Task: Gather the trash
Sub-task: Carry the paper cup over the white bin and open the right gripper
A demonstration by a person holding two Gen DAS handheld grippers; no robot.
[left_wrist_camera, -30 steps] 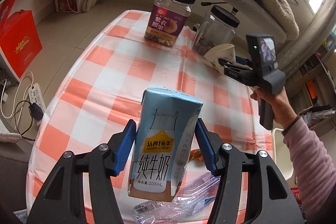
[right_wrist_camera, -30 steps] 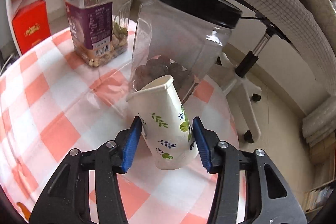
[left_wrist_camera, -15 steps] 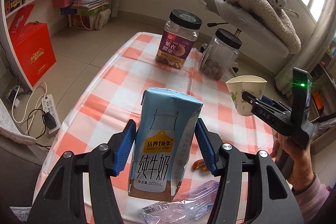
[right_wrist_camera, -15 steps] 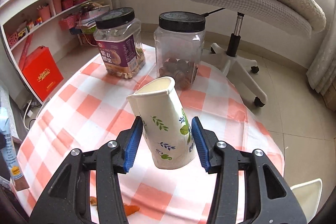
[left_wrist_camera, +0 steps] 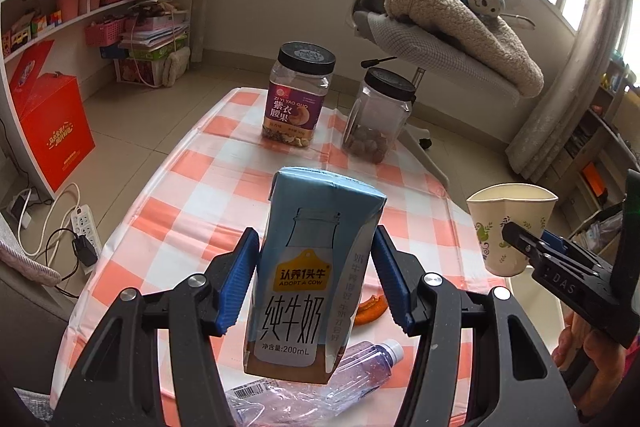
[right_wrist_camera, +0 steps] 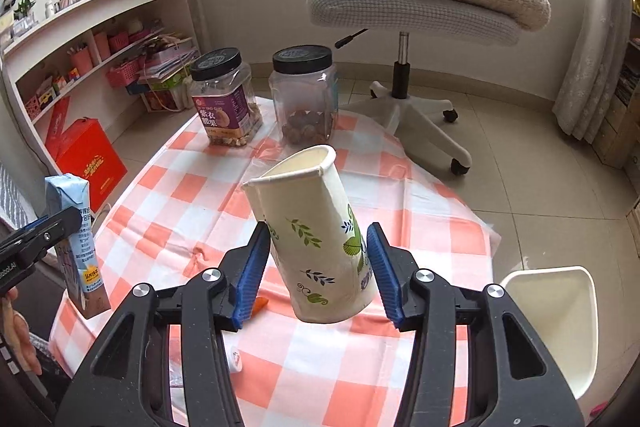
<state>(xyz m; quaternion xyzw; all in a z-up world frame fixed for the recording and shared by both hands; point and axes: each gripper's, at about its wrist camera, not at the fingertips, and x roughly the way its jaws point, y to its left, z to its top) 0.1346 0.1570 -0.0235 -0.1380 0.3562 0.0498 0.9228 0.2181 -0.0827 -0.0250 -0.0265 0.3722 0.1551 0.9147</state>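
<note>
Both pieces of trash are lifted clear of the table — left gripper [left_wrist_camera: 314,283] clamps the milk carton [left_wrist_camera: 308,267], right gripper [right_wrist_camera: 318,269], jaws easing apart, holds the paper cup [right_wrist_camera: 316,239] — next it probably needs that white bin [right_wrist_camera: 560,311].

Black claw [left_wrist_camera: 316,279] arms, ribbed blue pads, silver screws, perhaps pink sleeve.

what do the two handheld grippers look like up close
Both the left gripper and right gripper have black plastic arms with silver screws and ribbed blue finger pads. From the side, the right one shows white lettering and a green light.
</note>
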